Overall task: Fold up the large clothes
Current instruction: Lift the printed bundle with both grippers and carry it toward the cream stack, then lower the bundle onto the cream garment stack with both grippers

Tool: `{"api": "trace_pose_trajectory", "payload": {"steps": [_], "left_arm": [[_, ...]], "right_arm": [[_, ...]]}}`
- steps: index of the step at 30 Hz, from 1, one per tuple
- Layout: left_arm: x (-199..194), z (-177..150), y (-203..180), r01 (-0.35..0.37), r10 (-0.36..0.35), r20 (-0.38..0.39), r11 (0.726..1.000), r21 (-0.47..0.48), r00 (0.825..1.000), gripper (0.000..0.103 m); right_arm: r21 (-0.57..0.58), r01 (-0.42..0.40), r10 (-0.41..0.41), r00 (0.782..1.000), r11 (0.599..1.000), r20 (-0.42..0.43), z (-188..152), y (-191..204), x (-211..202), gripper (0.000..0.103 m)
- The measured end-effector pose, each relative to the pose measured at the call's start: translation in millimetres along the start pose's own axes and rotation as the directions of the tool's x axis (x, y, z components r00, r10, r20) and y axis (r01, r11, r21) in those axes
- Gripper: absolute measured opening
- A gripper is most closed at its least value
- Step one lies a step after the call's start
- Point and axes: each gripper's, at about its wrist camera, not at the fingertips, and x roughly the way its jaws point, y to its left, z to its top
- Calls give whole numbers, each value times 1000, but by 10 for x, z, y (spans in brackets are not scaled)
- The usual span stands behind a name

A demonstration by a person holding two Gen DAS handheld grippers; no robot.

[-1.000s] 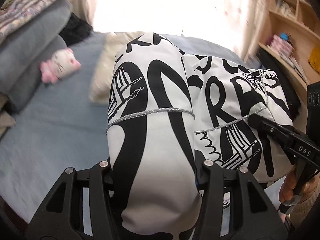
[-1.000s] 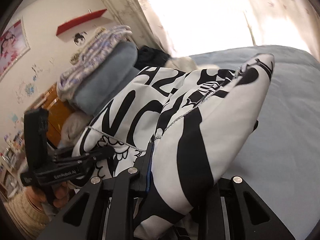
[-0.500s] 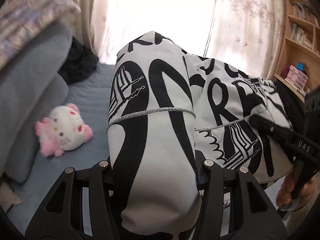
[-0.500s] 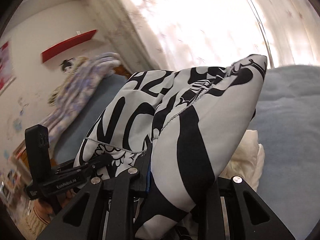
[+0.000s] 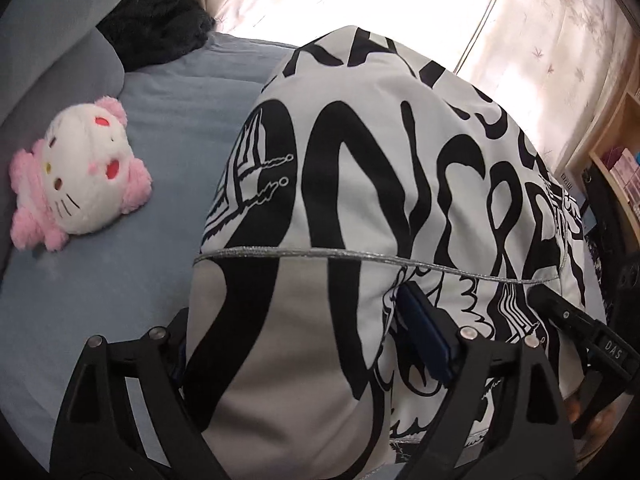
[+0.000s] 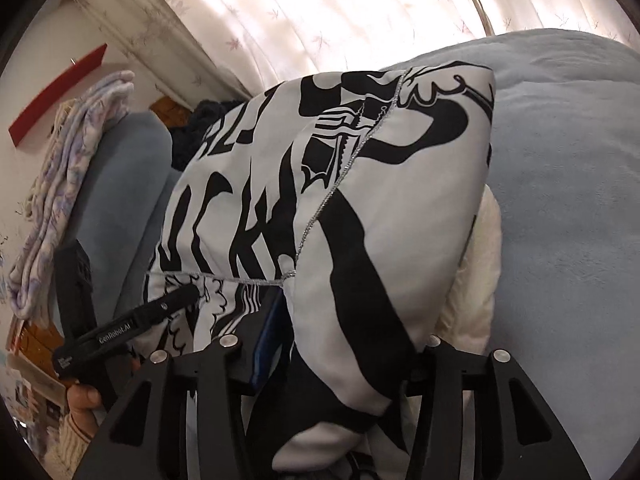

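Note:
A white garment with bold black lettering and a thin silver seam (image 5: 360, 208) hangs bunched between both grippers above a blue bed. My left gripper (image 5: 304, 344) is shut on a thick fold of it; the cloth hides the fingertips. My right gripper (image 6: 336, 352) is shut on another fold of the same garment (image 6: 360, 184). In the left wrist view the right gripper's finger (image 5: 576, 324) pokes in from the right, against the cloth. In the right wrist view the left gripper (image 6: 120, 328) and the hand holding it show at lower left.
The blue bedspread (image 5: 120, 280) lies below. A pink and white plush cat (image 5: 80, 176) lies at left, a dark garment (image 5: 156, 24) behind it. Folded blankets (image 6: 76, 184) stack at left, a cream cloth (image 6: 476, 276) lies under the garment. Curtains and a bookshelf (image 5: 616, 152) stand behind.
Both grippers have swung with the garment held up; the left view has turned left and down so the plush cat is closer. The grippers stand closer together, cloth bunched more.

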Motion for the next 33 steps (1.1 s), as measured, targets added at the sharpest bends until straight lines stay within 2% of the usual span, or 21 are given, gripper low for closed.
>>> {"api": "trace_pose_trajectory", "payload": {"steps": [3,5,6,8,11,13,16,19,23,25,28,31,33], "left_arm": [[-147,17,-40,-18,18,-6,1000,-26,1000,83],[-313,79,-40,-58,59,37,998,-12,998,83],[-434,95,-47,-82,81,73,997,7,994,83],[-662,96,-91,-125,119,142,992,32,983,82],[-822,218,-142,-143,133,213,989,33,968,71],[-820,284,-244,-158,144,239,987,39,960,59],[-676,322,-459,-201,182,256,978,50,950,55],[-338,389,-546,-250,230,229,966,64,946,53],[-18,445,-593,-281,250,257,955,92,934,53],[140,538,-573,-271,243,227,957,103,943,54],[392,665,-493,-261,242,170,960,101,955,55],[618,707,-440,-269,253,148,959,94,956,57],[738,695,-399,-269,255,147,959,84,956,58]], "right_arm": [[13,67,-67,998,998,-20,99,138,-297,52],[10,119,-119,993,993,4,176,160,-534,53],[2,158,-158,986,987,46,223,176,-673,54],[-18,167,-164,979,986,122,292,151,-913,56],[-44,149,-138,972,988,192,518,213,-934,56],[-35,130,-120,968,991,221,647,288,-794,56],[-18,108,-101,966,994,236,832,437,-409,56],[-8,111,-106,970,994,220,1019,618,124,56],[-28,210,-203,965,977,167,1205,687,884,56],[-36,252,-246,963,967,112,1283,662,1260,57],[-36,268,-265,962,963,71,1331,562,1660,60],[-34,267,-266,963,963,36,1428,506,2002,61],[-37,275,-275,961,961,20,1405,378,2008,62]]}}
